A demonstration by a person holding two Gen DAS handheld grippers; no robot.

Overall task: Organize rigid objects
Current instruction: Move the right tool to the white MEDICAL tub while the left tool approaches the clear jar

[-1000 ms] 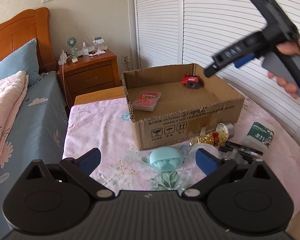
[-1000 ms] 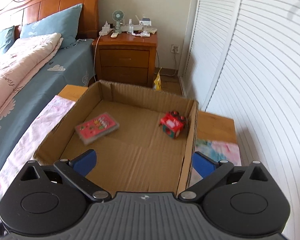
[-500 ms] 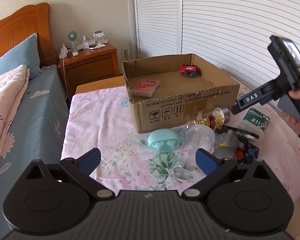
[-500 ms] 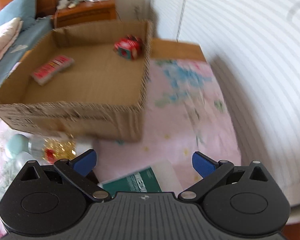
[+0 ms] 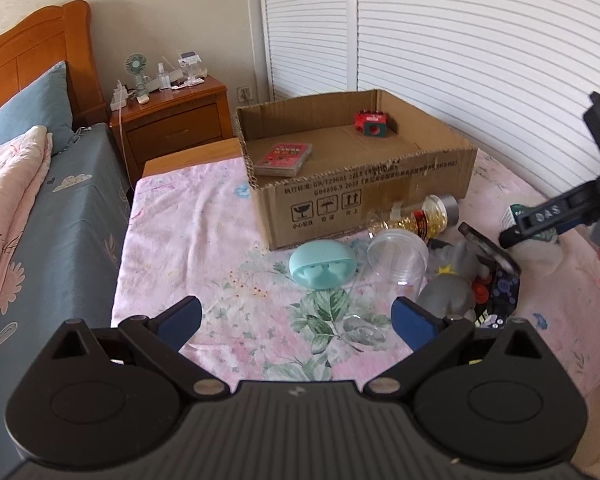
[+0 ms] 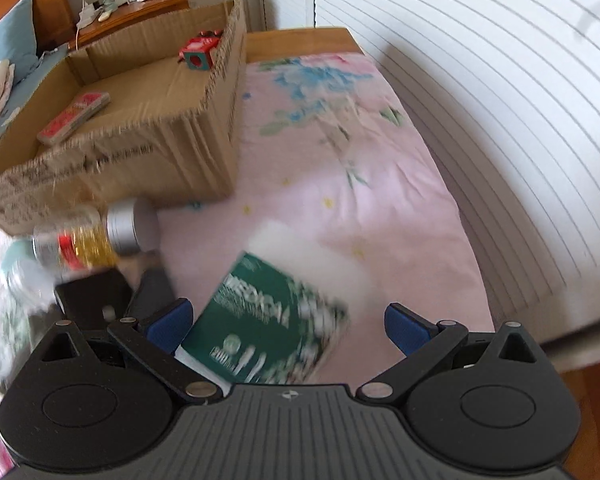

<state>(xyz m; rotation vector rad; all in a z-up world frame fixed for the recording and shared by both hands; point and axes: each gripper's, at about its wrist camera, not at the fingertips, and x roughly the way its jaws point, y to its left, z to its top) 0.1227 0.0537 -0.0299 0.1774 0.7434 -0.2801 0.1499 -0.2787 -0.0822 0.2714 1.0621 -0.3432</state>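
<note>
Task early on, by my reading: only two items lie in the open brown corrugated cardboard box point(image 5: 356, 160), upper centre of the left view: a flat red card pack point(image 5: 283, 159) and a small red cube toy point(image 5: 371, 123). Left on the pink floral cloth-covered desk point(image 5: 204, 240): smooth mint-green oval case point(image 5: 323, 264), clear plastic cup point(image 5: 398, 255), gold-filled glass jar with silver lid point(image 6: 96, 236), grey soft figure point(image 5: 448, 284), green-and-white medical pack point(image 6: 268, 320), blurred. Right hand-held gripper point(image 6: 286, 326) spread wide over that pack, gripping nothing; left hand-held gripper point(image 5: 296, 320) wide open, empty.

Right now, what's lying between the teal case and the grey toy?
A clear plastic cup on its side lies between the teal case and grey toy, in the left wrist view.
</note>
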